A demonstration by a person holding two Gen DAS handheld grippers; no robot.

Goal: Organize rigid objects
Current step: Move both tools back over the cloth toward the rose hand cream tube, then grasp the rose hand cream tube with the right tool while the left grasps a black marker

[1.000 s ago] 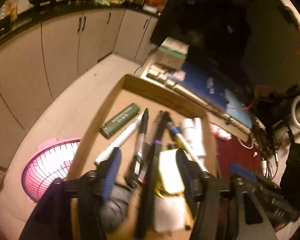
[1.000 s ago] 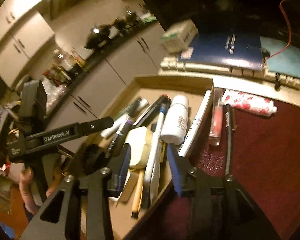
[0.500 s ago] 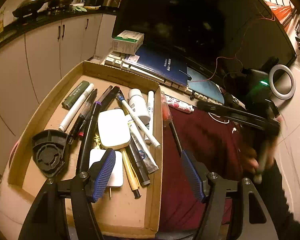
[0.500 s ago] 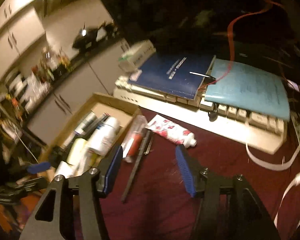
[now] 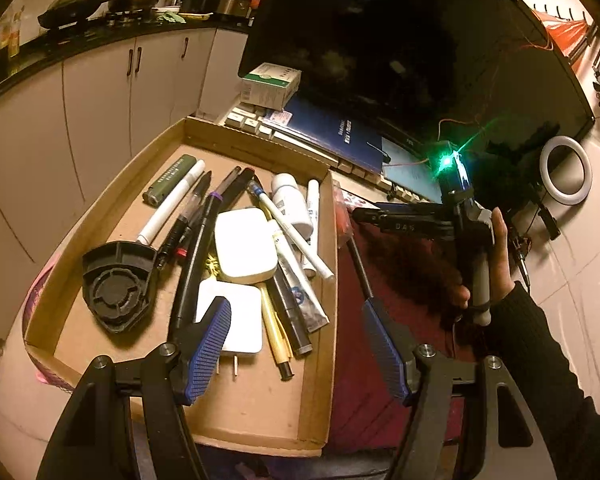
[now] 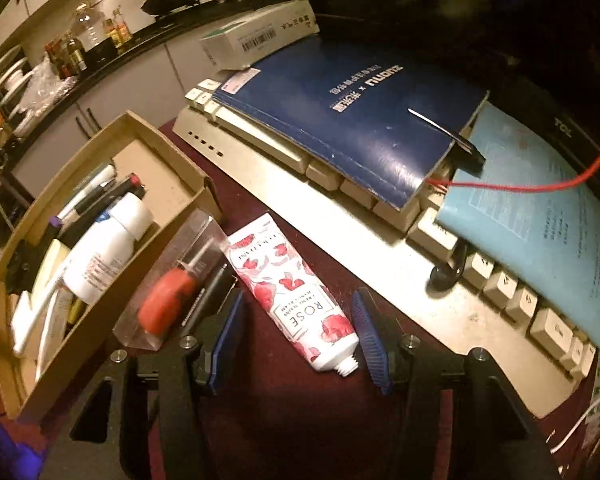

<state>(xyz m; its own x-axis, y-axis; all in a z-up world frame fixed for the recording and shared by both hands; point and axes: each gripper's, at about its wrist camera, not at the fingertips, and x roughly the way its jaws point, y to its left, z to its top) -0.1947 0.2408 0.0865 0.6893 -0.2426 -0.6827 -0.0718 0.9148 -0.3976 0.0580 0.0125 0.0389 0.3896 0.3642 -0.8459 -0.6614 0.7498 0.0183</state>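
A cardboard tray [image 5: 260, 412] holds several pens, a white bottle [image 5: 290, 200], two white adapters [image 5: 244, 246] and a black plastic part [image 5: 116, 284]. My left gripper [image 5: 296, 344] is open and empty above the tray's near right edge. My right gripper [image 6: 296, 338] is open, its jaws standing either side of a rose hand cream tube [image 6: 296, 300] lying on the dark red mat. A clear case with a red tool [image 6: 172, 292] and a black pen [image 6: 206, 298] lie between the tube and the tray [image 6: 172, 140].
A beige keyboard [image 6: 300, 184] carries a blue notebook [image 6: 348, 108], a light blue booklet [image 6: 540, 216] and a white-green box [image 6: 260, 34]. A dark monitor [image 5: 400, 40] stands behind. A ring light [image 5: 566, 170] is at right. Kitchen cabinets [image 5: 100, 92] lie beyond the table's left edge.
My left gripper has drawn back from the tray's contents to its near edge. My right gripper has swung right from the tray and come down around the hand cream tube.
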